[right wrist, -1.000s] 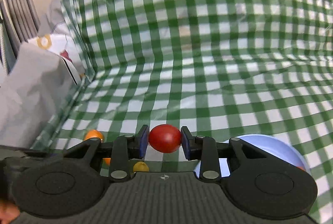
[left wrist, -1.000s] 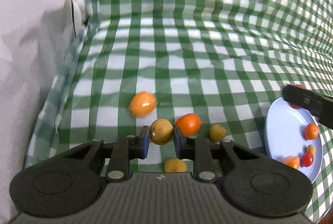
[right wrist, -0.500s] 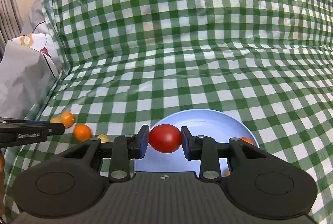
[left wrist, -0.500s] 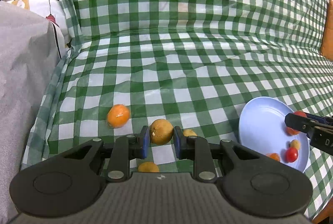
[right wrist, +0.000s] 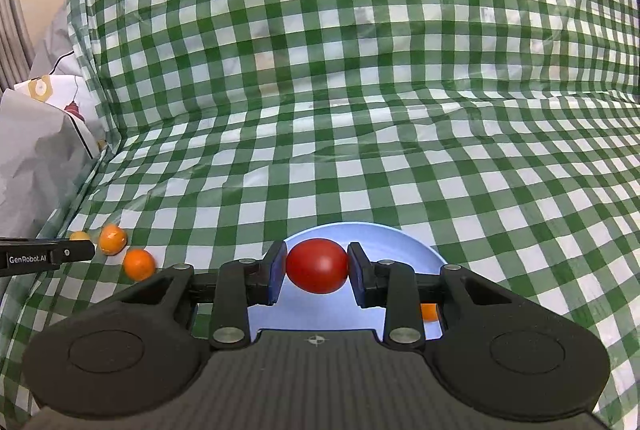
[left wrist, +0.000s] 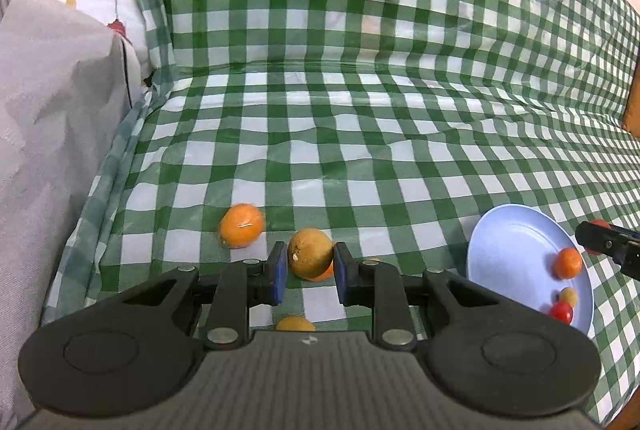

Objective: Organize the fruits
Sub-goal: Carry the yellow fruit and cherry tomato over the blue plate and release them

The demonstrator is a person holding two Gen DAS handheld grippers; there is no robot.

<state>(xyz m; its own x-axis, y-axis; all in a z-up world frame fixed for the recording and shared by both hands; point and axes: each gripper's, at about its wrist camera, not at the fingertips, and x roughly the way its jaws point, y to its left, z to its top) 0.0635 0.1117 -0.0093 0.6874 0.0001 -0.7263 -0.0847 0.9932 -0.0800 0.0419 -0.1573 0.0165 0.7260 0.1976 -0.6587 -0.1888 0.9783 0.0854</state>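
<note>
The left gripper (left wrist: 308,272) was clamped on a brownish-yellow fruit (left wrist: 310,253), its two blue pads pressing the fruit from both sides. An orange (left wrist: 241,230) lay on the checked cloth (left wrist: 360,118) just to the left of this fruit and a little farther away. Another orange fruit (left wrist: 326,272) showed only as a thin edge behind the held one, and one more (left wrist: 295,323) lay nearer, half hidden by the gripper body. To the right stood a blue plate (left wrist: 504,254), with an orange fruit (left wrist: 567,262), a small yellow one (left wrist: 568,295) and a small red one (left wrist: 561,312) on its right part.

The right gripper (right wrist: 316,272) was clamped on a red tomato (right wrist: 316,265) and held it over the plate (right wrist: 384,242); I cannot tell if the tomato touched the plate. One orange piece (right wrist: 429,311) showed on the plate near the right finger. At the far left of the right wrist view two oranges (right wrist: 113,239) (right wrist: 138,264) lay on the cloth beside the tip of the left gripper (right wrist: 60,254). A grey bag (left wrist: 48,158) stood at the left edge of the cloth.
</note>
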